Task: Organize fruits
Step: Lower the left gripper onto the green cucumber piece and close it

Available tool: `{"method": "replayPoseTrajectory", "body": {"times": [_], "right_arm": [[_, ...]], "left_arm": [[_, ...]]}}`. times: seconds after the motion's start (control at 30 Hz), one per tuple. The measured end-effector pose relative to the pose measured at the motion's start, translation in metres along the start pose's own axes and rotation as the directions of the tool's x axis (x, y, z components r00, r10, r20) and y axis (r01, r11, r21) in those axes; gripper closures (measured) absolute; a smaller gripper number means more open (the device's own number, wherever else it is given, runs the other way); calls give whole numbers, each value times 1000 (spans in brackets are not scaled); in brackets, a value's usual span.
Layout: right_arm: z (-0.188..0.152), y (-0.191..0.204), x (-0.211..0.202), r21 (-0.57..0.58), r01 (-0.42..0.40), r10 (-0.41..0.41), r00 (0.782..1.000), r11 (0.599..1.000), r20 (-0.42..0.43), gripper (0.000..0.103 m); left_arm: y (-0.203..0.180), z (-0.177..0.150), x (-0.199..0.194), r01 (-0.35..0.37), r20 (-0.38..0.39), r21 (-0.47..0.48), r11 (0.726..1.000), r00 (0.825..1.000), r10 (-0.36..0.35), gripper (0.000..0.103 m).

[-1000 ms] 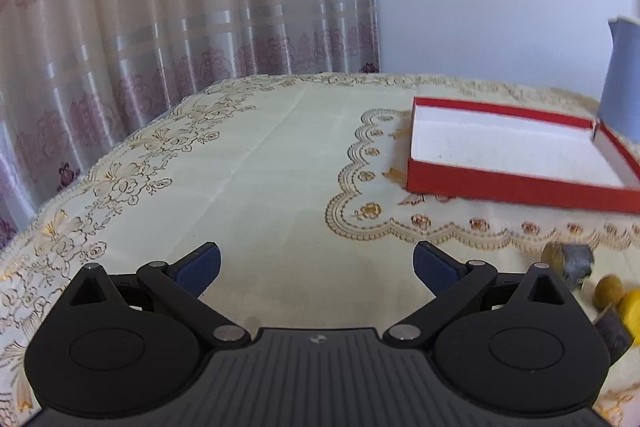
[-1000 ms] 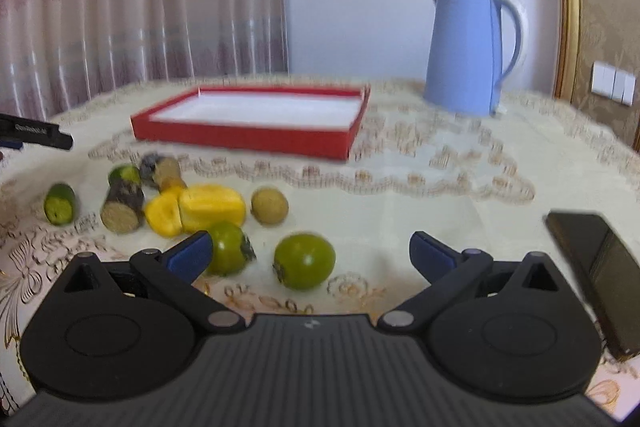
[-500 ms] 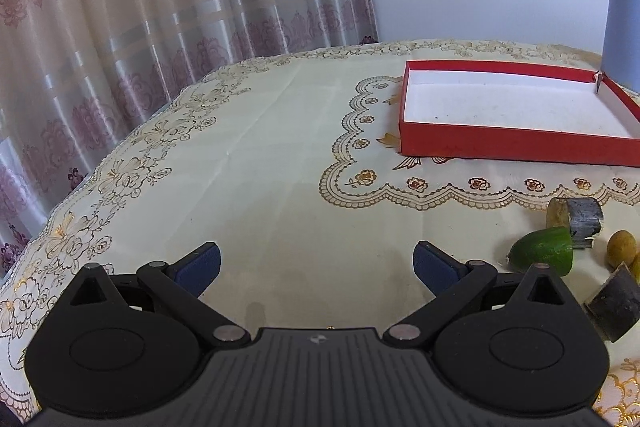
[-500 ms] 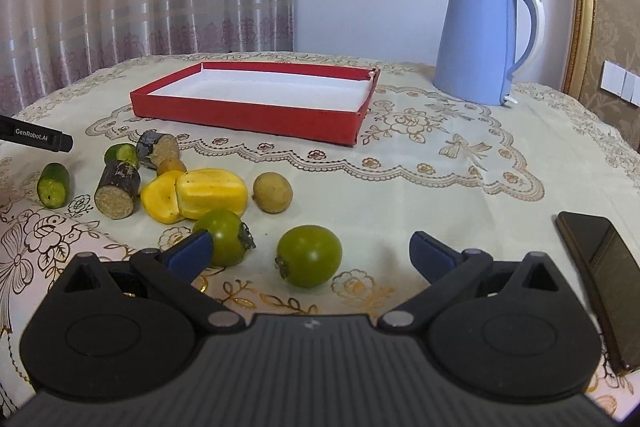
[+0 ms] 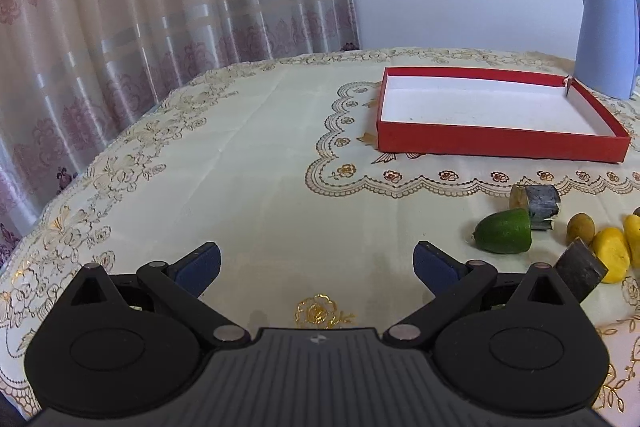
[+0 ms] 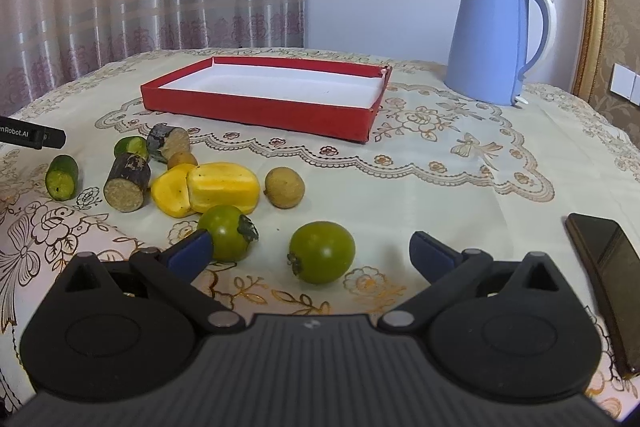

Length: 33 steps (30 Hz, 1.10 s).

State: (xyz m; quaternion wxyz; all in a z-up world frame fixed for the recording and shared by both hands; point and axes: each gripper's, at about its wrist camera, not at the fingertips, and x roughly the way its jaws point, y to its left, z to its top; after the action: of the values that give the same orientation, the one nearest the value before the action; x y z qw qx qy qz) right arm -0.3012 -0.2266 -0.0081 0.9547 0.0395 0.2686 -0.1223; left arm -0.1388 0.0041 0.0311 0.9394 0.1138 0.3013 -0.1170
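The right tool (image 6: 306,253) is spread wide and holds nothing; a smooth green tomato (image 6: 322,251) sits between its fingers, a second green tomato (image 6: 229,232) just beside the left fingertip. Beyond them lie two yellow fruit pieces (image 6: 208,187), a rough brown longan (image 6: 284,187), fibrous dark-skinned sugarcane stubs (image 6: 127,182) and cut cucumber ends (image 6: 62,177). The left tool (image 5: 316,265), also spread and empty, hovers over bare cloth left of this cluster. Past the fruit stands a shallow red box (image 6: 256,109) with white lining, empty. Right of the box: a pale blue kettle (image 6: 490,39). The surface (image 5: 240,163) wears cream, gold-embroidered cloth; patterned curtains (image 5: 140,7) hang behind.
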Motion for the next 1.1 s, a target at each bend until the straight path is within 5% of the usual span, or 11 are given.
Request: {"method": "replayPoseTrajectory", "body": {"times": [0.77,1.0,1.1], "right_arm": [[-1,3,2,-5,-9,9,1000,1000,-7,0],[0,4,4,-12,-24,23,1000,1000,-13,0],[-1,4,4,-11,-31,31,999,999,-18,0]], "left_arm": [[-5,-16,-21,42,-19,22,999,999,-42,0],[-25,-28,-40,32,62,137,990,997,-41,0],[-36,-38,-52,-9,163,220,976,986,-28,0]]}}
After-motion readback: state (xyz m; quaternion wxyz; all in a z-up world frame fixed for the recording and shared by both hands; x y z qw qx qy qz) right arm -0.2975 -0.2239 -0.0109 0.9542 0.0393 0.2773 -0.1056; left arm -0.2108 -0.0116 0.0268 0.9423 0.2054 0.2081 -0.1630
